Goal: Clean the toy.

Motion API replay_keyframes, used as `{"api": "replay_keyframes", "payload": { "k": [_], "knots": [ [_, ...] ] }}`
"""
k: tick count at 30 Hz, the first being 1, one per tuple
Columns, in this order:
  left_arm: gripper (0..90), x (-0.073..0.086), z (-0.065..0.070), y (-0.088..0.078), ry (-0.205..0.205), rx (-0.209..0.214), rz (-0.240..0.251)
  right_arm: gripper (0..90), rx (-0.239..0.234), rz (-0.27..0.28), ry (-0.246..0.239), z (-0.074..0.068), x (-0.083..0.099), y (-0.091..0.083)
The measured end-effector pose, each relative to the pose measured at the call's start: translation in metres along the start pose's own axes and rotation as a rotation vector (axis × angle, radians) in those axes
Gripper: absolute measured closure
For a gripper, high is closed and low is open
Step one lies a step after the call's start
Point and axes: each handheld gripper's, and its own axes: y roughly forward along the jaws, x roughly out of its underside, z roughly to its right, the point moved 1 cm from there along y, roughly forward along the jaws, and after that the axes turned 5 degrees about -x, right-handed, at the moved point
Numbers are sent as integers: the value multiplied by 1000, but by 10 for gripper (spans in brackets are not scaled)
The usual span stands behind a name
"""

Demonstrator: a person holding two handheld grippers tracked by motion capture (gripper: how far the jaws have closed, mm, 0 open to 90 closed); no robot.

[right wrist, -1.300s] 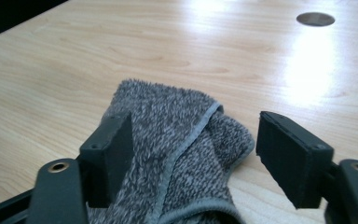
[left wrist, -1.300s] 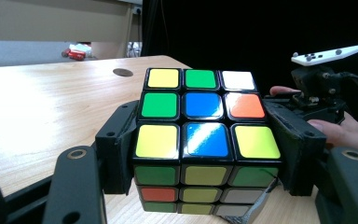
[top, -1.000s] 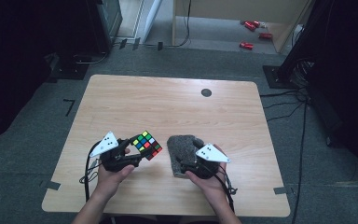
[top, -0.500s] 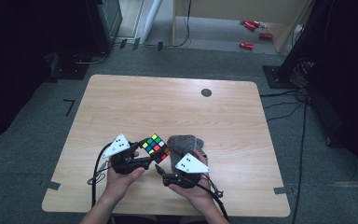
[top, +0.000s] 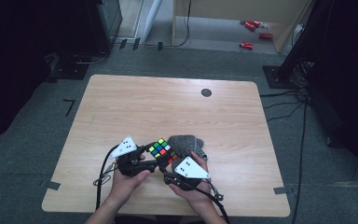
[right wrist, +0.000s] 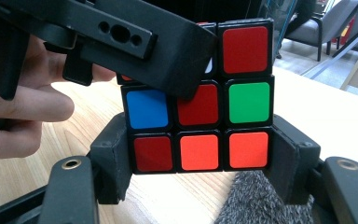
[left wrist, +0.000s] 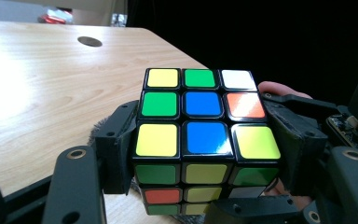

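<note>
We have the puzzle cube up between both sets of tongs, just off the counter at its near edge. Nearest us, the left tongs stay clamped on the cube's lower layers, one pad on each flank, and that grip has not changed. The right tongs have just been closing with the cube between them. In the right gripper view their pads now sit against the row of red and orange stickers, so we read them as clamped on that one layer. A second ago the right tongs were down on the grey cloth. Now they have come across to meet the cube, and the left hand has drifted inward too. That means two grips on different layers, which looks to us like the setup for a twist. Just beyond the tongs lies the grey cloth, bunched on the wood behind the cube. Far past it sits the dark round grommet near the counter's back edge.
</note>
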Motion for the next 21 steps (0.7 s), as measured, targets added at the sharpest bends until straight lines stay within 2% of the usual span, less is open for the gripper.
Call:
{"api": "replay_keyframes", "payload": {
  "k": [7, 9, 12, 16, 21],
  "knots": [
    [326, -1, -4, -1, -16, 20, -1, 344, -13, -5, -13, 2, 0, -1],
    [313, -3, -7, -4, -35, 31, 20, 344, 0, -13, -11, 3, 0, -1],
    [281, -7, -12, -11, -54, 32, 61, 344, 24, -25, 27, 12, 2, -3],
    [212, -8, -19, -17, -39, 21, 76, 343, 47, -20, 71, 27, 1, -9],
    [167, -6, -24, -18, 21, -4, 63, 343, 62, -6, 95, 40, -5, -18]
  ]
}}
